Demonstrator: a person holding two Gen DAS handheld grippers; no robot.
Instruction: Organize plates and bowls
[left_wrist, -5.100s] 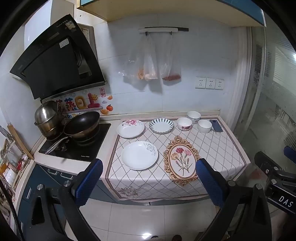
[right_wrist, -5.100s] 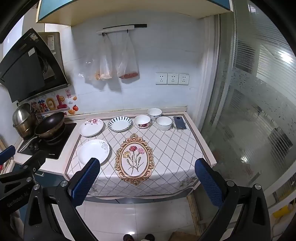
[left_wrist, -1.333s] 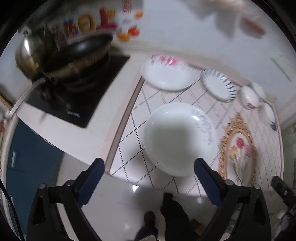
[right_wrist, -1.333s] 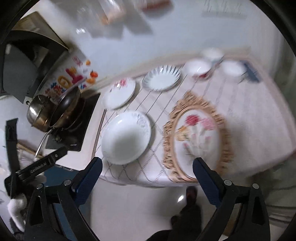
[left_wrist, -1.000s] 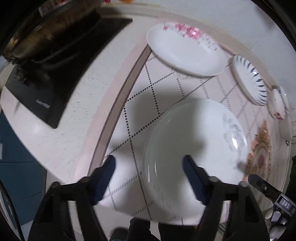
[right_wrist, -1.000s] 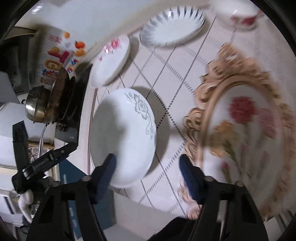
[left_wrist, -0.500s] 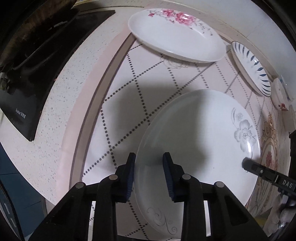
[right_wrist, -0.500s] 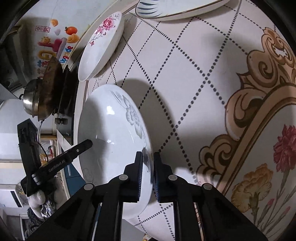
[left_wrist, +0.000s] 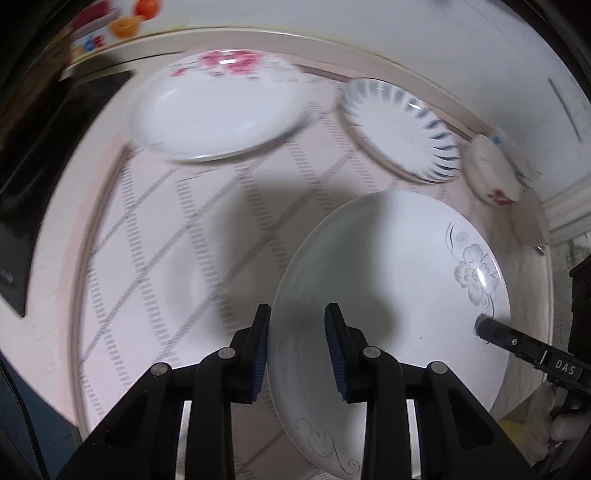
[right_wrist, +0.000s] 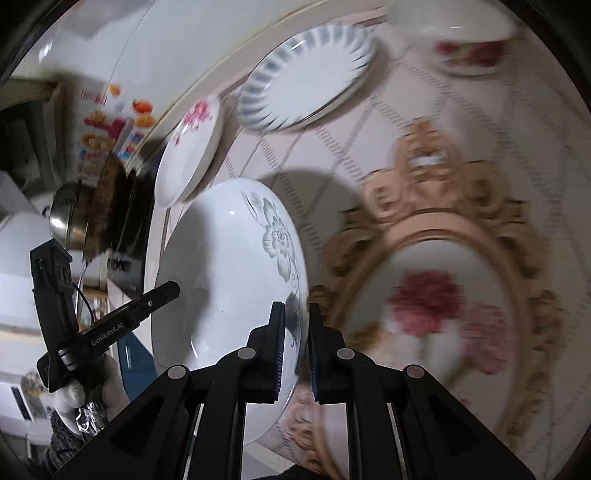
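Observation:
A white plate with a grey flower (left_wrist: 388, 280) is held off the counter by both grippers, one on each rim. My left gripper (left_wrist: 298, 350) is shut on its near rim. My right gripper (right_wrist: 295, 347) is shut on the opposite rim of the same plate (right_wrist: 225, 266), near the grey flower. A pink-flowered plate (left_wrist: 221, 114) and a blue-striped plate (left_wrist: 402, 129) lie at the back of the counter, with a small red-patterned bowl (left_wrist: 493, 177) to their right. These also show in the right wrist view: pink plate (right_wrist: 188, 162), striped plate (right_wrist: 306, 81), bowl (right_wrist: 465, 44).
The counter has a diamond-patterned cloth (left_wrist: 177, 229) with a gold-framed flower medallion (right_wrist: 439, 295). A black hob (left_wrist: 14, 206) lies at the left, with a dark pan (right_wrist: 107, 206) and steel pot (right_wrist: 64, 218) on it. Fruit stickers (right_wrist: 110, 122) are on the wall.
The grey-flower plate has been lifted off the cloth in both grippers and carried back and right, toward the plates at the back. The background is now motion-blurred.

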